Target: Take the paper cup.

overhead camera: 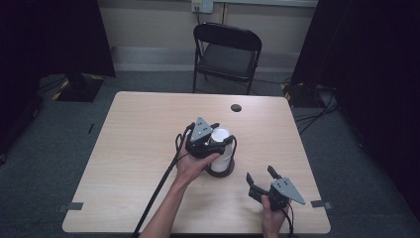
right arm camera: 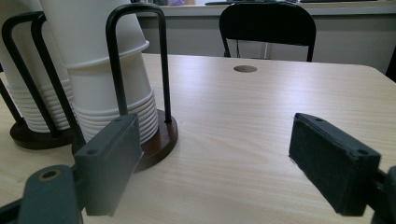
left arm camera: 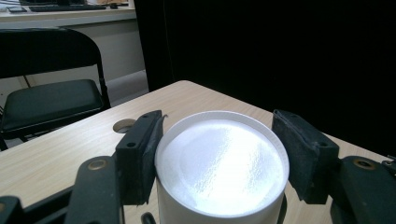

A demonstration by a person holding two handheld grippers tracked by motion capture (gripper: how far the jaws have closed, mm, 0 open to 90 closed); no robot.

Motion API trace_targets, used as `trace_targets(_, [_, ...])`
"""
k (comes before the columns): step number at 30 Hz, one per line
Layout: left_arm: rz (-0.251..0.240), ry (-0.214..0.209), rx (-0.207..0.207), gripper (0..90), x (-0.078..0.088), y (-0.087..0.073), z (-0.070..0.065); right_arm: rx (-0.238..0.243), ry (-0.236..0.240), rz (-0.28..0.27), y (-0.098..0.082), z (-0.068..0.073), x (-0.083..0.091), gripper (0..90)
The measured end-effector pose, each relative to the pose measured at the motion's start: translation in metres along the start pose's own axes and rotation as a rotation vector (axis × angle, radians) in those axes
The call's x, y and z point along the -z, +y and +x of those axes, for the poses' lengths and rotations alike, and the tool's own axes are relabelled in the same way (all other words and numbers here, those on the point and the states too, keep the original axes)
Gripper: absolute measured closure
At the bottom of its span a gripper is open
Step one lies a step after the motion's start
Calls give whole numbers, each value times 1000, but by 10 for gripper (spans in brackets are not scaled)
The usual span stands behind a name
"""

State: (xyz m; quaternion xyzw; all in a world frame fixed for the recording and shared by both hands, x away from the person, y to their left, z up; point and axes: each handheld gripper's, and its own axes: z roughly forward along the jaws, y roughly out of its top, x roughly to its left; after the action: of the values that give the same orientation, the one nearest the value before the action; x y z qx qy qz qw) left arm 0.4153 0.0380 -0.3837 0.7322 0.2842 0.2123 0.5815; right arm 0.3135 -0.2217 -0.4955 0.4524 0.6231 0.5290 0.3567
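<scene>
Dark curtains flank a room with a grey floor, and a pale wood-grain surface [overhead camera: 138, 148] stands in the middle of it.

Left claw [overhead camera: 216, 139]: positioned over the top of an inverted stack of white cups [overhead camera: 222, 148] near the centre of the surface. In the left gripper view the two black jaws sit on either side of the uppermost white cup [left arm camera: 219, 163]. The left-hand pad touches the cup's rim; whether the right-hand pad touches it cannot be told. The claw is partly closed around the cup; a firm grip cannot be confirmed. The person's left hand [overhead camera: 190, 166] holds the tool, and its cable trails back toward the near edge.

Right claw [overhead camera: 258, 177]: held low near the front right of the surface by the right hand [overhead camera: 271, 210]. Jaws are spread wide with nothing between them. In the right gripper view bare wood shows between the pads.

Cup holder [right arm camera: 156, 135]: a dark round wooden base with upright black wire loops [right arm camera: 135, 56] enclosing the cup stack. The cups are nested upside down, rims stacked close at the bottom. A second similar stack in a like holder [right arm camera: 28, 84] shows just behind it in the right gripper view.

Surroundings: a round cable hole [overhead camera: 236, 107] lies near the far edge of the surface. A black folding chair [overhead camera: 225, 54] stands beyond it against the wall, beneath a wall socket [overhead camera: 202, 6].
</scene>
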Motion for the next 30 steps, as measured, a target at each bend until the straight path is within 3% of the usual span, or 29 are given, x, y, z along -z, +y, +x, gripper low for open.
trace_targets(16, [-36, 1, 40, 357, 9, 9, 2, -1, -1, 2, 0, 0, 0, 160])
trace_targets(30, [-110, 0, 71, 357, 27, 27, 2, 0, -10, 2, 0, 1, 0, 159])
